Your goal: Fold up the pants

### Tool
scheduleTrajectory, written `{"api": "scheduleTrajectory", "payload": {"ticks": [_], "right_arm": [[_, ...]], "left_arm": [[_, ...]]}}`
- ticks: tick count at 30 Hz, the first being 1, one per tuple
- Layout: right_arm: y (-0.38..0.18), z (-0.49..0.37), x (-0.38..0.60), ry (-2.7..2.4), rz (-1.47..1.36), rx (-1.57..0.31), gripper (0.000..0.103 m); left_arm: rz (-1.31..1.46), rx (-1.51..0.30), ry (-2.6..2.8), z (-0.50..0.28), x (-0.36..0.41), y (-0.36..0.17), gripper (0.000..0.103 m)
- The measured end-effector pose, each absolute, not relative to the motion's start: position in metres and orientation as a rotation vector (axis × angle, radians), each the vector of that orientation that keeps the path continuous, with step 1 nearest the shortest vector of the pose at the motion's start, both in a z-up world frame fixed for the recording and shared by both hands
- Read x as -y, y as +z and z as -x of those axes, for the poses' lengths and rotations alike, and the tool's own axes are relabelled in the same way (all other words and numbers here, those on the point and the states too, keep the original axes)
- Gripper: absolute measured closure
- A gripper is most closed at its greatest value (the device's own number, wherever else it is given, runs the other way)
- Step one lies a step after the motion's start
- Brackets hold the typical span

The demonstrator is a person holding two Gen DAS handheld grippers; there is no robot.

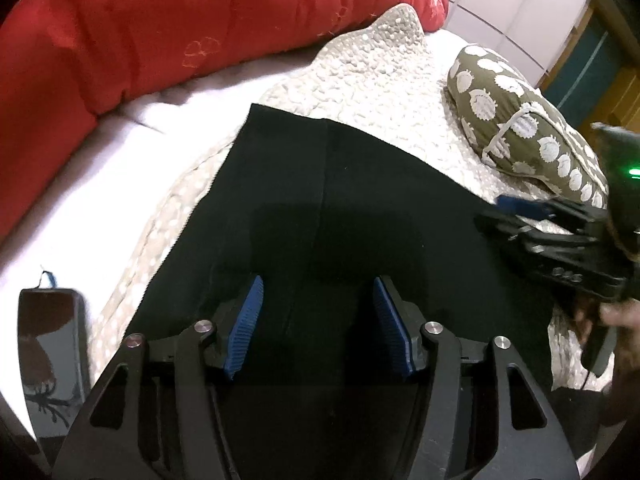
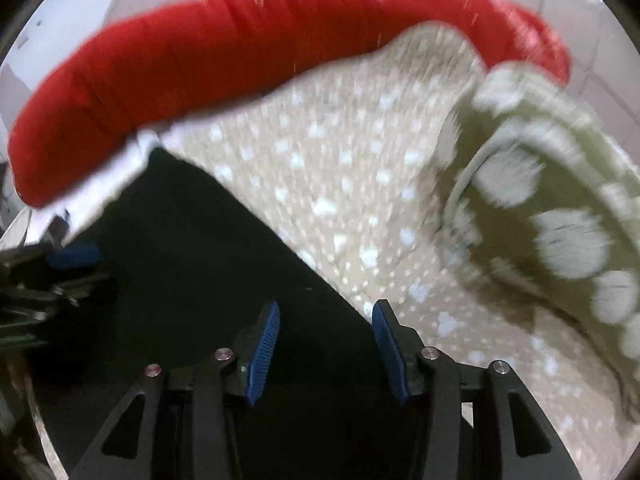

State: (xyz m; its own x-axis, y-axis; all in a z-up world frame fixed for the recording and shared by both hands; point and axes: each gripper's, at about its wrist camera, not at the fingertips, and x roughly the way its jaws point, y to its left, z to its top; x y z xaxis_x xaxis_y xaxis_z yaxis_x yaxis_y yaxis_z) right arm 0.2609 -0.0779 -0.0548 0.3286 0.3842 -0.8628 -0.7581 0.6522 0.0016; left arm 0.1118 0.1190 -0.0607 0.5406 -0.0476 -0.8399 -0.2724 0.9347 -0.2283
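Black pants [image 1: 320,208] lie flat on a beige dotted quilt [image 1: 360,80] on a bed. My left gripper [image 1: 318,284] is open and empty, hovering over the middle of the pants. My right gripper [image 2: 326,310] is open and empty over the right edge of the pants [image 2: 192,248]. The right gripper also shows in the left wrist view [image 1: 492,210] at the right edge of the pants. The left gripper shows at the left edge of the right wrist view [image 2: 60,264]. The right wrist view is blurred.
A red quilted blanket [image 1: 140,28] runs along the back of the bed. An olive pillow with white patches [image 1: 528,128] lies to the right of the pants. A dark phone-like object [image 1: 52,352] lies on the white sheet [image 1: 80,184] at left.
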Motion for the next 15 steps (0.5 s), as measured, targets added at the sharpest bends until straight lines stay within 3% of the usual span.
{"api": "scheduleTrajectory", "payload": {"ticks": [3,5,15], "right_arm": [[-0.059,-0.266,0.078,0.800,0.410,-0.959,0.058],[-0.055,-0.261,0.076,0.794,0.384,-0.933,0.098],[0.018,-0.112,0.103,0.814,0.319,-0.654,0.098]], "left_arm": [[0.338,-0.989,0.136,-0.115,-0.116,-0.062,0.039],[0.329,-0.987,0.140,-0.115,-0.115,-0.061,0.039],[0.453,-0.844,0.315,-0.044,-0.174,-0.018,0.039]]}}
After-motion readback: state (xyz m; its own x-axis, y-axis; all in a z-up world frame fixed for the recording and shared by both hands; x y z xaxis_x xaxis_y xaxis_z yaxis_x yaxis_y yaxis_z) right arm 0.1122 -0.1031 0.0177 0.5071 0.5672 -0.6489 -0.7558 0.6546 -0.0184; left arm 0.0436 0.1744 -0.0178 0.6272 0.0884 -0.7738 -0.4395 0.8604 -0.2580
